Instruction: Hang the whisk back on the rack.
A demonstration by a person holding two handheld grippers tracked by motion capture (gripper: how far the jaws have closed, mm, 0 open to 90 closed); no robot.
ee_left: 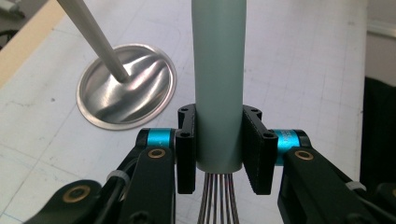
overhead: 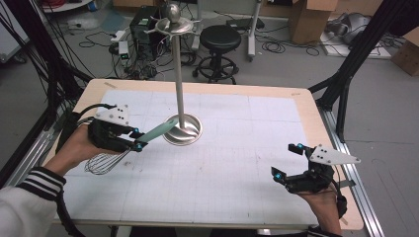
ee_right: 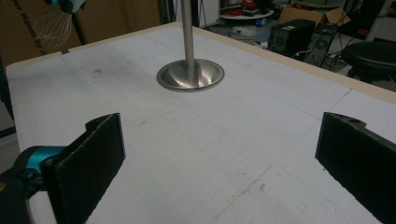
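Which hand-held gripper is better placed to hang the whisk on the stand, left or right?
Left, most likely. The left hand-held gripper is shut on the whisk handle, near the stand. The right hand-held gripper is open and empty, near the table's front right edge, farther from the stand.

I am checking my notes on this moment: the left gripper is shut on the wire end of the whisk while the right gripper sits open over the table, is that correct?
Not quite. The left gripper is shut on the whisk by its pale green handle, not the wire end; the wires trail out behind the jaws, as the left gripper view shows. The right gripper does sit open over the table.
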